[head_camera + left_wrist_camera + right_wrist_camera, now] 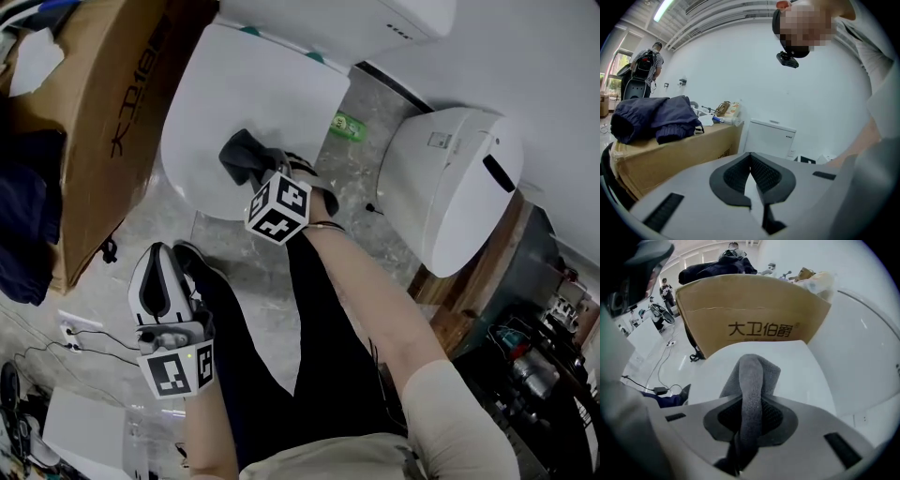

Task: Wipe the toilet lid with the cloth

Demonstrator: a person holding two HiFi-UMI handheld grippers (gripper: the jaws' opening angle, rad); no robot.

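Over the front part of the closed toilet lid (253, 103), the right gripper (261, 172) is clamped on the grey cloth (752, 376). A fold sticks out past the jaws toward the white surface, presumably so that fabric, not plastic, meets the lid. Whether cloth touches lid: cannot tell. The left gripper (165, 267) hangs low by the person's leg, well apart from the toilet, jaws closed together on nothing. Judged parked, since wiping needs one hand. A cardboard box (103, 122) stands just beside the lid.
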